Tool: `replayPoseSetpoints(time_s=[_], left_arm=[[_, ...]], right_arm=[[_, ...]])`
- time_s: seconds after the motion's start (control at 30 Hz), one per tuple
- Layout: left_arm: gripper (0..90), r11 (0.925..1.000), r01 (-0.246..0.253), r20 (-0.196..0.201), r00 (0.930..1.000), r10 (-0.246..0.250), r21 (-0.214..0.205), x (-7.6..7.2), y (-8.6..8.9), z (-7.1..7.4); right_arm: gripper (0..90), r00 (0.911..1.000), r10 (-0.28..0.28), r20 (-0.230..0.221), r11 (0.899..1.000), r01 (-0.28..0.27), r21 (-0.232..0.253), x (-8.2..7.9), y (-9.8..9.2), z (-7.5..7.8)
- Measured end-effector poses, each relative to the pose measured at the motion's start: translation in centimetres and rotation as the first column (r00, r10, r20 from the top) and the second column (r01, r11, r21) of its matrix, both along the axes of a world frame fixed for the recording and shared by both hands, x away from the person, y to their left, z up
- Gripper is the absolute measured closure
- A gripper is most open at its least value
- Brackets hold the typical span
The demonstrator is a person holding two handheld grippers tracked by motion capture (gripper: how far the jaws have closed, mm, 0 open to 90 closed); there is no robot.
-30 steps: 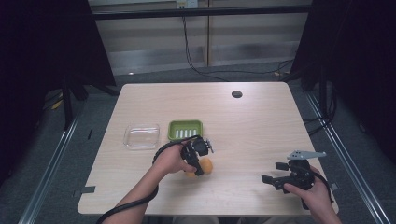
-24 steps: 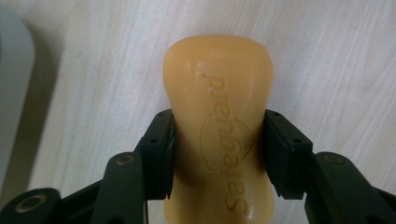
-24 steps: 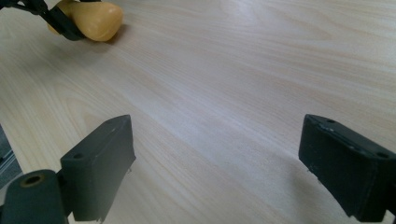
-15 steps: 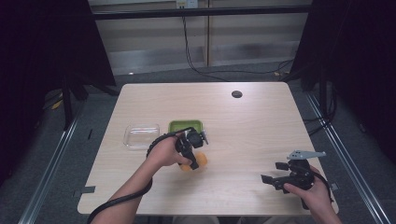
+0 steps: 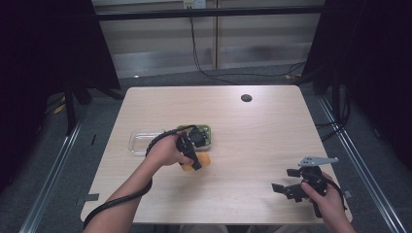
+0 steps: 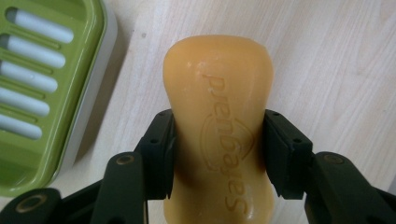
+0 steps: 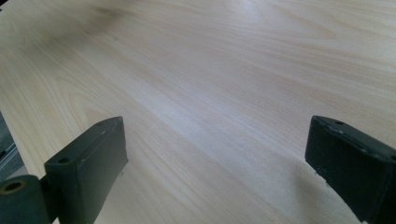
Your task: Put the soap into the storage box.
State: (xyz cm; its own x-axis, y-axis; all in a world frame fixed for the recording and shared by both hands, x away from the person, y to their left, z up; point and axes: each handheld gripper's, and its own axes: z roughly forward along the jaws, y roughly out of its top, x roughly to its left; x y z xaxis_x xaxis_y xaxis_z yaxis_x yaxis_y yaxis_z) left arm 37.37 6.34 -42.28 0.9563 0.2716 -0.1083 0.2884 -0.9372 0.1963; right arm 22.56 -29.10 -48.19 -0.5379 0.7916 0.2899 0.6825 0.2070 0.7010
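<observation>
1. Your left gripper (image 6: pixel 217 154) clamps the orange soap bar (image 6: pixel 218 121) across its narrowed waist, one black pad on each side; the bar juts forward past the jaws.
2. In the high view the bar (image 5: pixel 199 162) sits under your left hand (image 5: pixel 167 151), just in front of the green soap dish (image 5: pixel 208 131).
3. Embossed lettering on the soap reads "Safeguard", seen upside down.
4. Your right gripper (image 7: pixel 219 163) hovers over bare table (image 7: pixel 224 70), jaws wide apart and holding nothing, well away from the soap.
</observation>
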Motion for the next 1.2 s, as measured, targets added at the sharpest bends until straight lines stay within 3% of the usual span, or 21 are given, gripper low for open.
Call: replayPoseSetpoints(time_s=[0.23,0.5,0.53,0.6,0.73,1.07,1.2], left_arm=[[49.8,1.0,-0.002,0.017,0.9999,0.002,-0.003,0.6,0.3,1.0],[49.9,1.0,-0.003,0.023,0.9997,0.003,-0.002,1.3,0.7,2.0],[49.9,1.0,-0.003,0.038,0.9993,0.004,-0.006,1.3,0.7,2.0],[49.8,1.0,0.004,0.027,0.9996,-0.004,-0.002,1.6,0.8,2.3],[49.8,1.0,0.002,0.049,0.9988,-0.002,-0.006,2.0,0.9,2.5],[49.8,1.0,0.005,0.032,0.9995,-0.005,-0.002,2.8,0.9,2.9],[49.8,1.0,0.001,0.044,0.999,-0.001,-0.008,3.1,1.0,3.0]], right_arm=[[5.1,0.9999,0.014,0.0,0.999,-0.014,-0.042,0.0,0.2,-0.1],[5.1,0.9998,0.021,-0.008,0.999,-0.021,-0.04,0.0,0.2,-0.1],[5.1,0.9998,0.018,-0.008,0.999,-0.019,-0.041,0.0,0.2,-0.1],[5.1,0.9998,0.02,-0.005,0.999,-0.021,-0.041,0.0,0.1,-0.1],[5.1,0.9998,0.021,-0.005,0.999,-0.021,-0.04,0.0,0.1,-0.1],[5.1,0.9996,0.027,-0.004,0.999,-0.027,-0.046,0.0,0.2,-0.3],[5.1,0.9994,0.033,-0.011,0.998,-0.034,-0.052,0.0,0.3,-0.3]])
